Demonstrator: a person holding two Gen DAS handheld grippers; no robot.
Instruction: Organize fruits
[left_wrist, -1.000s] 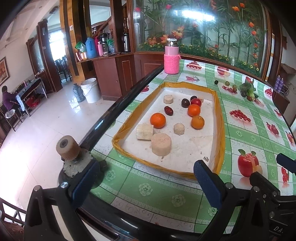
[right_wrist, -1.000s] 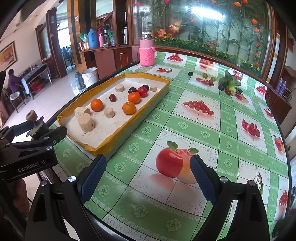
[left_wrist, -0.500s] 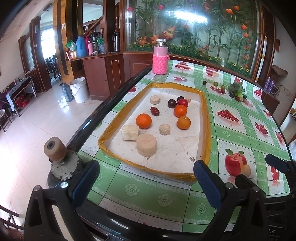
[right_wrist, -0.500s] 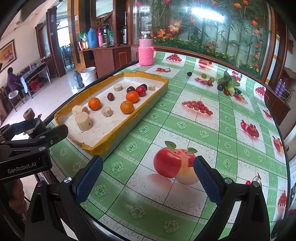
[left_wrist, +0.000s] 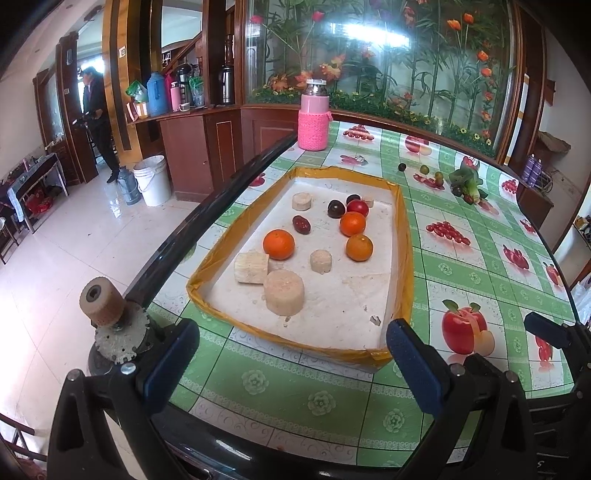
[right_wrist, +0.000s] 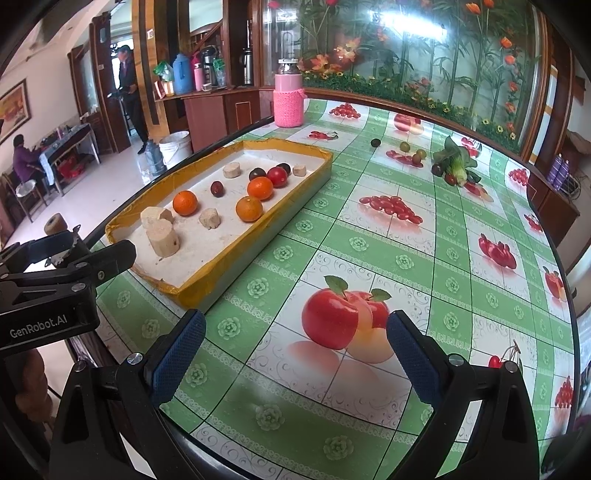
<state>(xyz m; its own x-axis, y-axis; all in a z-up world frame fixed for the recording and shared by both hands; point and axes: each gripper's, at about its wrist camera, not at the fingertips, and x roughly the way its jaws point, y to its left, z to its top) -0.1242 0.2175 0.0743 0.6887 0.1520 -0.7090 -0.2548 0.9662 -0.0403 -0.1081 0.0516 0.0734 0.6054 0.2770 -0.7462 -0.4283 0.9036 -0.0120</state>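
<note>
Three oranges lie in the tray on the table; a flask stands behind it.

Left claw nearer the tray

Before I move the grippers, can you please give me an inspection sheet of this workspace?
Surface: table with green fruit-print cover.
Job's things: tray holding three oranges, a red tomato, dark plums and beige cylinder blocks.
Clutter: pink jar; loose small fruits and a leafy vegetable bunch at the far side.
Grippers: left gripper and right gripper both open, holding nothing.
Cables: nothing seen.
Surroundings: wooden cabinets, white bucket, standing man.
</note>
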